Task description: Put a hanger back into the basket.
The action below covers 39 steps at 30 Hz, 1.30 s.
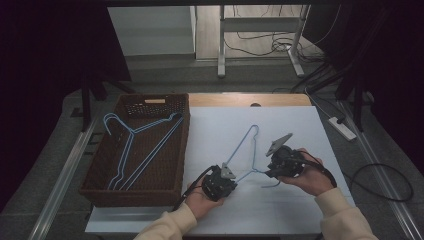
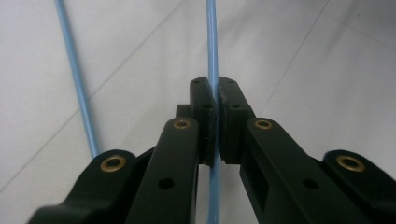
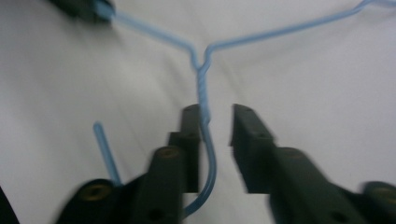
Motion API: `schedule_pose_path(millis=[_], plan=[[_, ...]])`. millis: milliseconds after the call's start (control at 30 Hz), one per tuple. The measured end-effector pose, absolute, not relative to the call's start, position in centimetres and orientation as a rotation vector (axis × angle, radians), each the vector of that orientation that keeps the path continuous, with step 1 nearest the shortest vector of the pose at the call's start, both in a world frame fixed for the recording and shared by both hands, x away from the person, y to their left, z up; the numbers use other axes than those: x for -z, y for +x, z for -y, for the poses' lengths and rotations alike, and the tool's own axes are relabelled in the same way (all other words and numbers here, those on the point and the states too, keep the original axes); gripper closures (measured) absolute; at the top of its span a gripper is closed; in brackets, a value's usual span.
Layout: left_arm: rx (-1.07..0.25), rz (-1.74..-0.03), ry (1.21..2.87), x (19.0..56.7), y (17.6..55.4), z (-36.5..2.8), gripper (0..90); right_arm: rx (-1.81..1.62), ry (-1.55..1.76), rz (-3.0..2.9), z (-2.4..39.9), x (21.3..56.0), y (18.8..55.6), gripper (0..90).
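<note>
Sleeved forearms are coming in from the bottom edge of the high view, each hand carrying a tool over the white surface (image 1: 300,125). At the left of that frame a brown wicker basket (image 1: 180,150) is holding two more blue hangers (image 1: 134,150), well apart from the work.

Moving right, the left tongs (image 1: 226,174) are clamping one arm of the loose blue wire hanger (image 1: 246,145); in the left gripper view the pads are pressing the wire (image 2: 213,56) from both sides, and the wire is running straight away from the tool toward the top of the frame.

Right of centre, the hanger's long axis is lying diagonally, from lower centre up toward the upper middle, with its twisted neck and hook pointing to the lower right. The right tongs (image 1: 270,170) are sitting at that hook end. In the right gripper view they (image 3: 212,119) are standing apart, the twisted neck (image 3: 201,88) just touching the left jaw while the right jaw is clear of it, so the hook is lying between them ungripped.

My judgement: the hanger is now depending on the left hand alone, and any lift toward the basket is going leftward.
</note>
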<state>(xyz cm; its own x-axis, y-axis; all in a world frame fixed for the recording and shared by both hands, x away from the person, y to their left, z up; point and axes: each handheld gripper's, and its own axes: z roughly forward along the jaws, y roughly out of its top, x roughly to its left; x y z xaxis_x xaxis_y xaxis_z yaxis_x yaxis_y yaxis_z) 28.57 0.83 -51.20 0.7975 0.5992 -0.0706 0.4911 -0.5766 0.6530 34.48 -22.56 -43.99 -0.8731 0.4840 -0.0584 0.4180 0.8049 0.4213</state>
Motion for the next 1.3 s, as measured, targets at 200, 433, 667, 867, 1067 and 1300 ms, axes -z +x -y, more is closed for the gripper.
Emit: schedule_pose_path(millis=[200,433,667,867,1067,1300], plan=[[-0.226,-0.820,2.241,50.5,28.4,-1.5,86.7,-1.206,0.959,-2.581,26.0,42.5,34.5,44.1],[-0.252,-0.845,2.207,49.9,28.4,-2.0,86.8,-1.432,1.020,-2.380,28.9,42.0,33.7,39.8],[-0.244,-0.855,2.160,48.9,28.1,-2.4,86.9,-1.459,1.023,-2.370,30.1,43.2,32.5,38.0],[-0.213,-0.847,2.104,47.3,27.8,-2.9,86.9,-1.462,1.029,-2.364,30.5,44.7,31.6,37.4],[-0.171,-0.829,2.044,45.4,27.2,-3.5,86.9,-1.433,1.048,-2.367,30.7,45.5,31.1,37.2],[-0.150,-0.802,1.990,43.1,26.6,-4.7,86.9,-1.395,1.054,-2.378,30.9,46.6,30.6,37.2]])
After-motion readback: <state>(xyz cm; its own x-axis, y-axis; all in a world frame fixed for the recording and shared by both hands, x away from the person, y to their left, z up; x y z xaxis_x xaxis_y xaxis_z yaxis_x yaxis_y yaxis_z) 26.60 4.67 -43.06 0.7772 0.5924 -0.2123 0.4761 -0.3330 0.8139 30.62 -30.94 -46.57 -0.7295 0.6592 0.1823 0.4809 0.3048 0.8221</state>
